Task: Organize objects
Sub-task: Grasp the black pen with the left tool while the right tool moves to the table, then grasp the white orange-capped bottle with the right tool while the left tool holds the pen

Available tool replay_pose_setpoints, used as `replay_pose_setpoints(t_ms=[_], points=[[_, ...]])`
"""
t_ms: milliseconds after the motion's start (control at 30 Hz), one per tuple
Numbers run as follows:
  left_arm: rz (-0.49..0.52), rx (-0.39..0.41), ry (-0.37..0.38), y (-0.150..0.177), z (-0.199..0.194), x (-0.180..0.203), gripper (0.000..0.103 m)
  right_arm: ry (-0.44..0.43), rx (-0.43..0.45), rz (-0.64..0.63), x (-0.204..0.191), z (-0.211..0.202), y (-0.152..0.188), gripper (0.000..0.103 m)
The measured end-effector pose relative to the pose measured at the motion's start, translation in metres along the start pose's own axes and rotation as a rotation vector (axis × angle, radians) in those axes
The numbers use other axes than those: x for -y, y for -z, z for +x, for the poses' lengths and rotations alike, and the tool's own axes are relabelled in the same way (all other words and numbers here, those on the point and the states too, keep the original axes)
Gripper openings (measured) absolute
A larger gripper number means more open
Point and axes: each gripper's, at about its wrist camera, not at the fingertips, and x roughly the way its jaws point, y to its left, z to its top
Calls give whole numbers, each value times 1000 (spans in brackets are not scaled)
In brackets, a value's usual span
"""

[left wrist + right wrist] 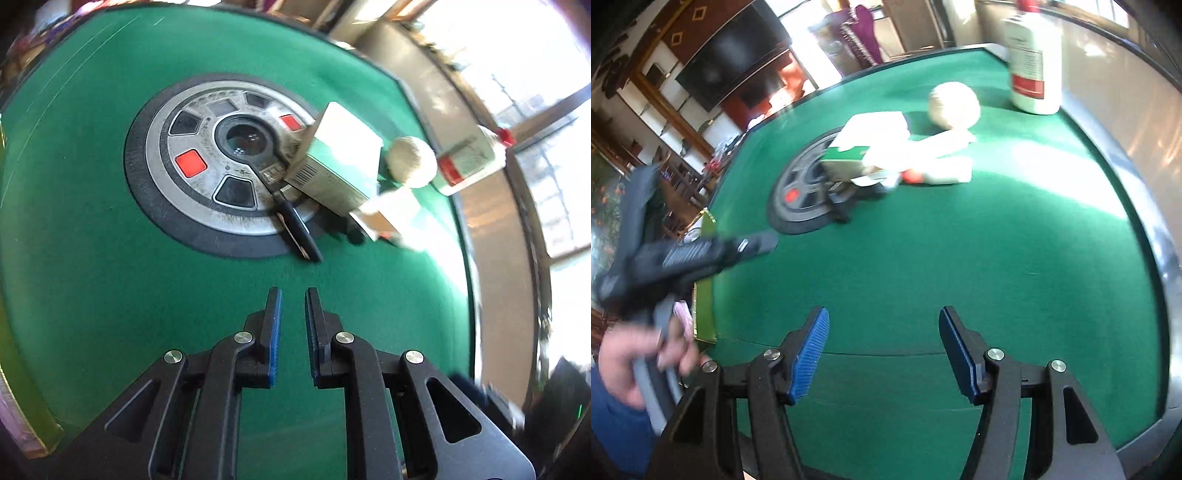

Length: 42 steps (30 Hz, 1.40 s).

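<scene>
A pile of things lies by the round control panel (207, 166) in the middle of the green felt table (110, 277). It holds a green-and-white carton (340, 158), a ball of pale twine (410, 160), a small white tube or box (388, 218) and a black pen-like object (295, 229). A white bottle with a red cap (472, 158) stands behind them. My left gripper (293, 295) hovers short of the pile, shut, with nothing held. My right gripper (882, 317) is open and empty over bare felt, with the carton (864, 147), twine (955, 105) and bottle (1034, 62) far ahead.
In the right wrist view a hand (628, 354) carries the blurred left gripper (757, 245) at the left. A gold-green box (705, 295) lies at the table's left edge. A raised rim (1160, 258) runs along the right side. Furniture and a dark screen stand beyond.
</scene>
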Motion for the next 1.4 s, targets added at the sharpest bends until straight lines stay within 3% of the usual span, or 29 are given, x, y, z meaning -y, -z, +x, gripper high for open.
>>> replay_pose_setpoints(t_ms=[233,300,333,500,567,733,1033,1267,1300,1333,1400], points=[[-75,-51,-118,-34,47,20,10,7,5,16,54,-16,2,62],[-73,-46,-140,-38,55,24,25,5,6,19,64,-18,-1,62],[-54,-27,-163,-39,57,28,26,5,7,23,69,-18,-2,62],[34,-16,-232,-38,63,38,26,-4,8,20,81,-15,-12,62],[94,-3,-254,-36,63,39,15,-11,1,2,80,-10,-18,62],[110,4,-244,-14,47,14,11,-3,-17,-109,66,7,-47,62],[88,24,-243,78,-6,-39,11,48,-54,-456,26,70,-111,64],[63,31,-239,93,-16,-54,11,77,-164,-646,7,124,-134,63],[66,33,-242,93,-18,-53,11,78,-174,-641,8,128,-134,62],[67,34,-243,90,-12,-47,11,57,-197,-635,9,131,-131,50],[68,38,-236,89,-9,-45,11,103,-179,-648,6,129,-121,41]])
